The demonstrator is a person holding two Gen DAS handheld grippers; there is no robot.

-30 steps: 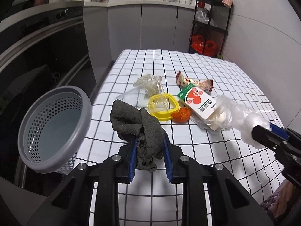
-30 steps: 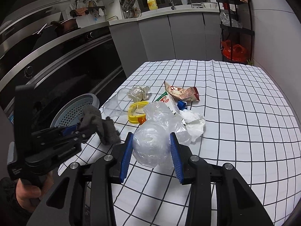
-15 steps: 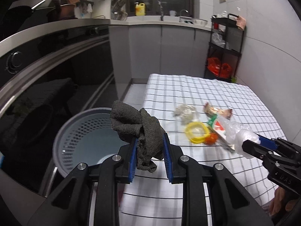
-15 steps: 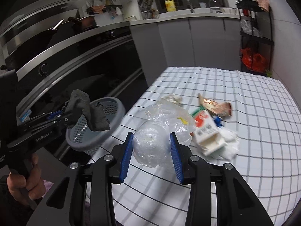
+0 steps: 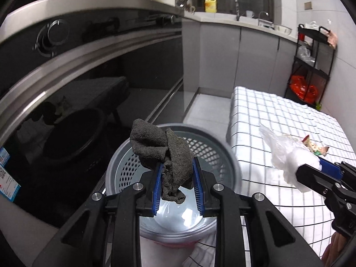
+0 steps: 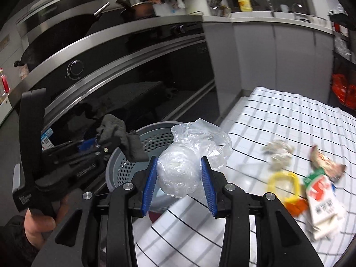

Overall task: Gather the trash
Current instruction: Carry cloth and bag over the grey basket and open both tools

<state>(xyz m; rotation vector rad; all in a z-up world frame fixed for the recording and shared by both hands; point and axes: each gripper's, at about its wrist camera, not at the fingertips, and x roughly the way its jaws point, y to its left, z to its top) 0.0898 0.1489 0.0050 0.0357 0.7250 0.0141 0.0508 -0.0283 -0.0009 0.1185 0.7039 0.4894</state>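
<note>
Grey perforated basket [image 5: 224, 153] beneath left hand-held gripper [image 5: 177, 184] clamping dark rag [image 5: 164, 153], right hand-held gripper [image 6: 179, 180] clamping plastic wad [image 6: 178, 173].

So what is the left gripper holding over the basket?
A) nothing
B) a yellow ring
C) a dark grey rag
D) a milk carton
C: the left gripper has its blue fingers closed on a dark grey rag, right above the grey basket.
</note>
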